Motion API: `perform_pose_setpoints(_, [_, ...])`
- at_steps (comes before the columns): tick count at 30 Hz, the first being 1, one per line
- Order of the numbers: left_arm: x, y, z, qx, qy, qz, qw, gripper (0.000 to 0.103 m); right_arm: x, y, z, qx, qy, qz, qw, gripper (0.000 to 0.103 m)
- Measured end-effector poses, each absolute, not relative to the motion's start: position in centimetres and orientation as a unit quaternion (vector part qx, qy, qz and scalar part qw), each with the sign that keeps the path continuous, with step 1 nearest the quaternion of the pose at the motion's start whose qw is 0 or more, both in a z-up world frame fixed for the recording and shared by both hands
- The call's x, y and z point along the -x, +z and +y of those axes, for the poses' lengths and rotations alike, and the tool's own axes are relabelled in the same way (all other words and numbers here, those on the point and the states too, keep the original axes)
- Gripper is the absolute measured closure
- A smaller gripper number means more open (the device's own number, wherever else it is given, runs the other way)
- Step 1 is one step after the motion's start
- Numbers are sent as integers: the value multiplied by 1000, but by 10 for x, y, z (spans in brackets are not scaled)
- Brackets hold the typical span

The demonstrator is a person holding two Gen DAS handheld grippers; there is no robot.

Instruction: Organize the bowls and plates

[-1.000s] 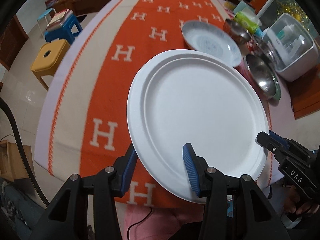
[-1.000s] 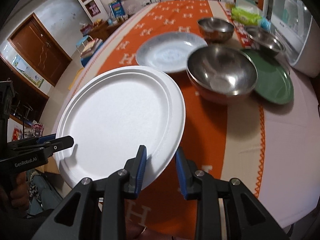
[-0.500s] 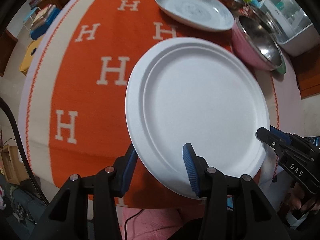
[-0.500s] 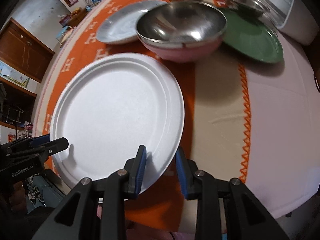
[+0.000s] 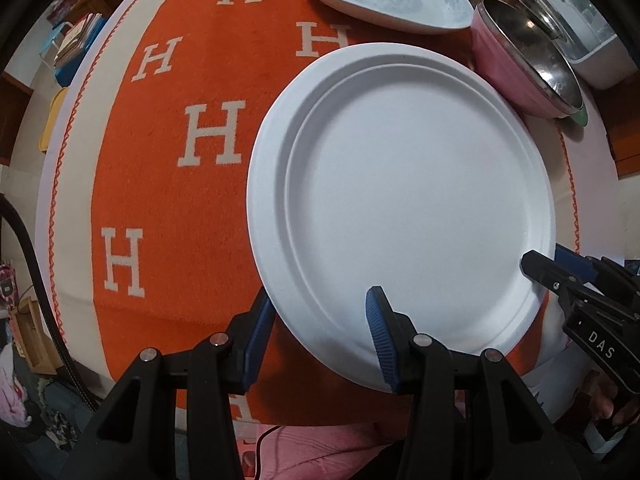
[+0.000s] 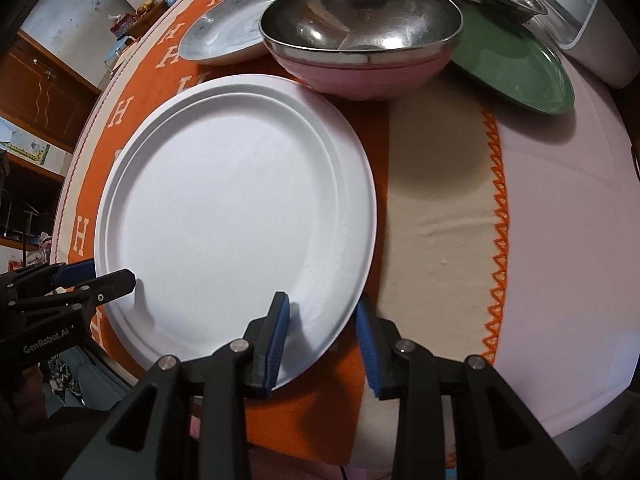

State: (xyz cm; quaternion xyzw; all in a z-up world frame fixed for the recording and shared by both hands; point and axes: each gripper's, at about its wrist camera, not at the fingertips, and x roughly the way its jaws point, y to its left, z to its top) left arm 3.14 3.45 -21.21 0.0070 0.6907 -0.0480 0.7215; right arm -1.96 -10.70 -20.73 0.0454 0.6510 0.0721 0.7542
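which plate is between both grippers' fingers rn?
The white plate, nearest the cameras. Its rim sits between the fingers of both grippers. The blue-grey plate and green plate lie farther back, untouched.

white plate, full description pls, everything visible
The white plate is round, matte, paper or foam by its look, with a stepped raised rim and a bare, clean face. It sits face up low over the orange cloth; whether it rests on it is unclear. The left gripper straddles its near rim. The right gripper straddles the rim further round, jaws opening. The pink bowl stands just beyond, apparently apart.
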Motion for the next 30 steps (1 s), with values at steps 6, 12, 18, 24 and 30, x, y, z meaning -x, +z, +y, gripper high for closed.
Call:
perform_pose_setpoints(6, [-34, -208, 29, -22, -45, 687, 725, 46, 13, -208, -103, -52, 71, 653, 752, 66])
perform_pose_setpoints(12, [-39, -188, 35, -31, -54, 667, 743, 39, 12, -204, -108, -61, 65, 652, 753, 55])
perform_pose_setpoints(18, [-53, -169, 40, -43, -63, 651, 755, 39, 10, -193, -116, -79, 61, 645, 758, 48])
perform_pose_setpoints(24, [-76, -146, 55, -52, -79, 624, 776, 34, 5, -173, -122, -89, 58, 632, 768, 45])
perform_pose_setpoints(30, [-95, -115, 67, -53, -97, 592, 798, 31, -9, -143, -125, -87, 63, 604, 790, 39])
